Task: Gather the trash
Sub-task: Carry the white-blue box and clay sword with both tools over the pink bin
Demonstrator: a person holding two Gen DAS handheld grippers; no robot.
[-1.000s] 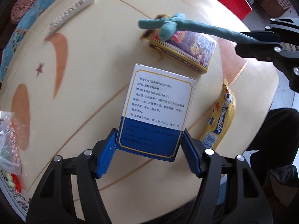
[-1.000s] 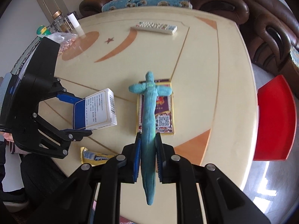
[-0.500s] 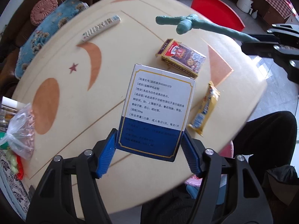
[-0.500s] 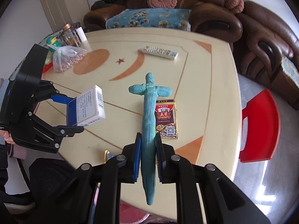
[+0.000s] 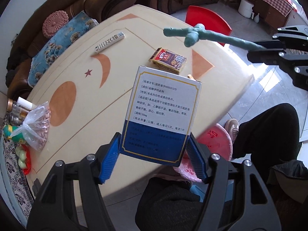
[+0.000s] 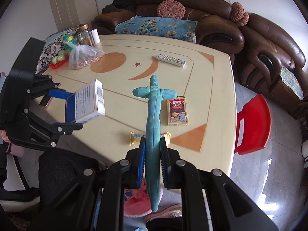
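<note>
The left tool pinches a white-and-blue medicine box by its blue lower end, one blue pad pressed to each side, and the box stands up out of the tool with its printed face toward the camera, lifted clear above the near edge of the tabletop. The right tool is pressed tight on a long teal clay figure shaped like a cross, gripping it low on the shaft so the crossbar and tip stick out ahead of the tool and a short tail hangs down behind it. Just beyond that tool's fingertips, on the tabletop near its front edge, lies a yellow snack wrapper, partly hidden by the clay. A little farther out and to the right of the clay lies a red-and-gold card pack, flat on the cream surface. Well ahead, past the orange crescent and star inlay, rests a white remote control. Off to the far left sits a clear plastic bag of pinkish bits beside some jars. Beneath both tools, below the tabletop's edge, a pink bin shows by the person's knee. A red chair stands to the right of the tabletop, with a brown sofa behind.
</note>
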